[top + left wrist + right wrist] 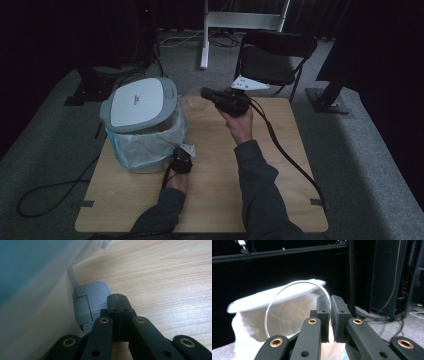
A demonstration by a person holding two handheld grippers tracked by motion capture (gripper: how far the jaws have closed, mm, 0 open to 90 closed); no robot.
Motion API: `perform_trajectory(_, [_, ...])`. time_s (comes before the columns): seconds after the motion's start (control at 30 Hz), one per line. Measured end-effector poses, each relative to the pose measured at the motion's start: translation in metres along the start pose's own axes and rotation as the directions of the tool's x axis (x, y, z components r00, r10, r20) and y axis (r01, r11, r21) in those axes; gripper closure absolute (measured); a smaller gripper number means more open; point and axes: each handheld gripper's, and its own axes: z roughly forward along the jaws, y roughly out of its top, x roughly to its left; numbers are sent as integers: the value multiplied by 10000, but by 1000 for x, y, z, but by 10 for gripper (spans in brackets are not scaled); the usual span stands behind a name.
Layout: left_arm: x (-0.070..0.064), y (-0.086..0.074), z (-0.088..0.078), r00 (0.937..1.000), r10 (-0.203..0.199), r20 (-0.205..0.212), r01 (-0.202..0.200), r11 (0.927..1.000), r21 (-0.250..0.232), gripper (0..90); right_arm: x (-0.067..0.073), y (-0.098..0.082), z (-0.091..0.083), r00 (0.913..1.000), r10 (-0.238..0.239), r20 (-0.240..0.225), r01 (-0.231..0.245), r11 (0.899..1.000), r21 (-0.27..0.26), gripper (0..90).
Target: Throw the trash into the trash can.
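Note:
A grey bin (142, 145) lined with a pale plastic bag stands at the table's left, its white lid (139, 102) on top. My left gripper (181, 159) is low at the bin's front right. In the left gripper view its jaws are shut (117, 298) with nothing between them, and their tips are over the bin's ribbed grey pedal (91, 302). My right gripper (206, 93) is raised beside the bin and shut on the rim of a clear plastic cup (294, 312). The cup (192, 103) lies on its side in the air near the lid (274, 297).
The wooden table (280, 165) runs to the right and front of the bin. A black folding chair (272, 57) stands behind the table's far edge. Cables (50, 192) trail over the grey floor at the left, and a white frame (240, 20) stands farther back.

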Motion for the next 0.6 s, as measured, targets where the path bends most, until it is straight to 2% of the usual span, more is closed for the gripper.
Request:
perform_trajectory(0.03, [1,0,0,9999,116,-2,-116,9999,10,900,0,1,0,9999,94,-91,-95,9999,-104,858])
perform_trajectory(0.13, [0,0,0,10000,29,-94,-29,10000,4,900,0,1,0,9993,259,-270,-265,9993,-251,858])
perform_trajectory(0.47, [1,0,-1,10000,-31,11,31,10000,-52,900,0,-7,8,9925,903,-819,-950,9940,-547,860])
perform_trajectory(0.5, [3,1,-1,9994,331,28,-330,9994,-42,900,0,-7,9,9918,941,-865,-992,9935,-566,861])
perform_trajectory(0.6, [3,1,-1,9996,291,-1,-291,9996,-48,900,1,-9,10,9915,946,-891,-995,9937,-517,863])
